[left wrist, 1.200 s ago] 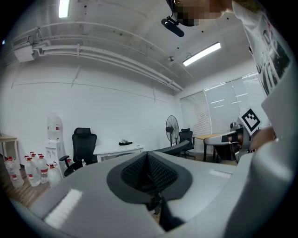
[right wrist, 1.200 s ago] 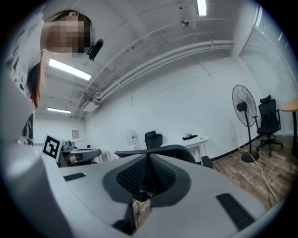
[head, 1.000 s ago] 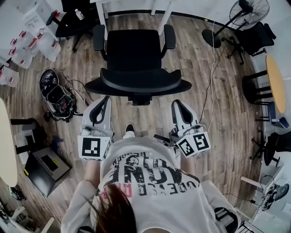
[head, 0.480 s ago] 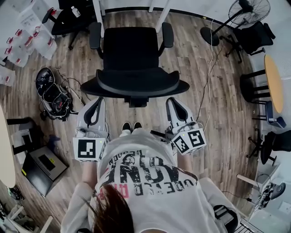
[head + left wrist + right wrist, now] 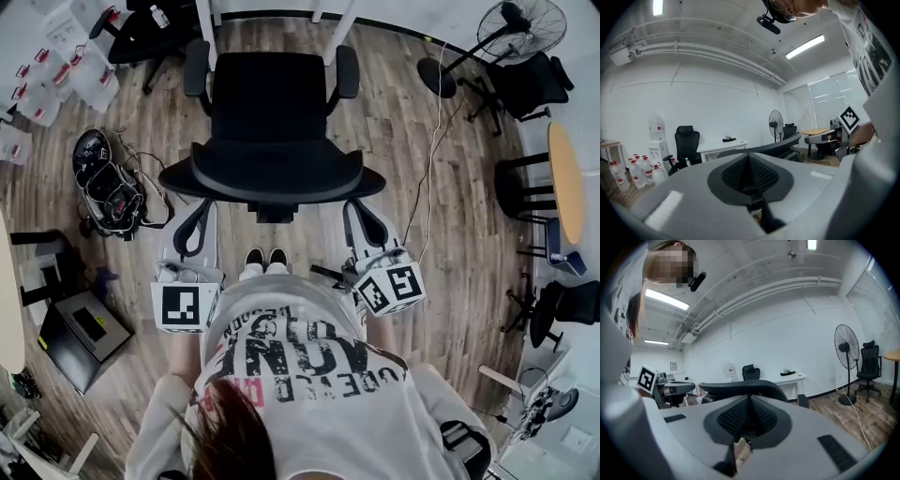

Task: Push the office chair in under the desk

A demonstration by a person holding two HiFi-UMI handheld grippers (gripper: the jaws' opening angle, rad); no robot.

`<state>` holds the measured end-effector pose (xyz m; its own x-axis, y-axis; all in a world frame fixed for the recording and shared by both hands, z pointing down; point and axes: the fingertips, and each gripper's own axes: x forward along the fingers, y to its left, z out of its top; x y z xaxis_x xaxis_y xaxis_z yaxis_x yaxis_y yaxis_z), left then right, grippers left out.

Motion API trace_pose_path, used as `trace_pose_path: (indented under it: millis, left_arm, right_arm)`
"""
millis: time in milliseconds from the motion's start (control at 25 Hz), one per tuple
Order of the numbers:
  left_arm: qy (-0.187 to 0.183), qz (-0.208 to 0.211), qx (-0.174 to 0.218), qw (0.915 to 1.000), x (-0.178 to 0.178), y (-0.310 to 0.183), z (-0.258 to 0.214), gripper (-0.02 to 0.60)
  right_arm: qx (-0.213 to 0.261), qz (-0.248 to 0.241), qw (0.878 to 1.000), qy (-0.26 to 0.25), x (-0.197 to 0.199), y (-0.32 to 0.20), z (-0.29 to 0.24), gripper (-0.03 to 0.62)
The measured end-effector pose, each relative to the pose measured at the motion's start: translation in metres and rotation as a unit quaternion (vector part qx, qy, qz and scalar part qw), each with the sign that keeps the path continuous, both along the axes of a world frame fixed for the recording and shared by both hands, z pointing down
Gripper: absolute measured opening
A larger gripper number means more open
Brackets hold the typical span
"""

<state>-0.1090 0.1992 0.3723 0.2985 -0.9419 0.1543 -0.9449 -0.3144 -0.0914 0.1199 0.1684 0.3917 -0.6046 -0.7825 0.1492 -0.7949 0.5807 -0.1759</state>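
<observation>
The black office chair (image 5: 269, 112) stands in front of me, its seat facing the white desk (image 5: 202, 21) at the top of the head view. My left gripper (image 5: 200, 214) and right gripper (image 5: 358, 210) are both shut and hold nothing. Their tips lie at the rear of the curved backrest (image 5: 262, 173), whose edge hides the very ends; whether they touch it I cannot tell. In the left gripper view the shut jaws (image 5: 749, 161) point at the backrest (image 5: 780, 145), with the desk (image 5: 723, 145) beyond. The right gripper view shows its shut jaws (image 5: 750, 405) below the backrest (image 5: 740, 387).
Black bags with loose cables (image 5: 105, 183) lie on the wooden floor to the left, with water bottles (image 5: 56, 66) and another black chair (image 5: 141, 37) behind them. A standing fan (image 5: 525, 28) and a floor cable (image 5: 433, 159) are to the right. My shoes (image 5: 265, 258) are just behind the chair.
The chair has moved forward toward the desk, and both grippers and my feet have followed it. Both grippers have stayed shut.
</observation>
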Motion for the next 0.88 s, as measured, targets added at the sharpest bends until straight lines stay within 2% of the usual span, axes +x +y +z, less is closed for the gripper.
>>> trace_pose_path:
  millis: [200,360,440,480,520,560,680,760,880]
  left_arm:
    - [-0.030,-0.011,-0.023,0.9992,-0.008,0.004,0.013,0.012]
    - [-0.095,0.002,-0.028,0.9951,-0.015,0.000,0.021,0.014]
    - [-0.142,0.021,-0.047,0.9886,-0.015,-0.003,0.031,0.015]
    - [-0.170,0.032,-0.060,0.9832,-0.016,-0.003,0.039,0.033]
    - [-0.200,0.044,-0.077,0.9758,-0.017,-0.003,0.049,0.085]
    - [-0.232,0.059,-0.094,0.9663,-0.018,-0.002,0.059,0.097]
    - [-0.316,0.111,-0.140,0.9317,-0.018,0.001,0.087,0.116]
    - [-0.344,0.134,-0.157,0.9160,-0.019,0.000,0.100,0.131]
    - [-0.367,0.150,-0.163,0.9035,-0.022,-0.006,0.110,0.137]
  right_arm:
    - [0.022,-0.018,0.999,0.030,-0.003,0.004,0.001,0.031]
    - [0.022,-0.036,0.994,0.104,0.001,0.002,0.011,0.032]
    - [0.022,-0.042,0.989,0.138,0.004,-0.001,0.015,0.034]
    - [0.020,-0.044,0.987,0.156,0.006,-0.002,0.019,0.041]
    - [0.017,-0.047,0.983,0.175,0.008,-0.003,0.024,0.068]
    - [0.014,-0.051,0.979,0.195,0.010,-0.004,0.030,0.119]
    - [0.003,-0.066,0.965,0.252,0.012,-0.006,0.046,0.129]
    - [-0.004,-0.081,0.956,0.283,0.011,-0.007,0.056,0.145]
    - [-0.007,-0.097,0.942,0.320,0.009,-0.011,0.068,0.158]
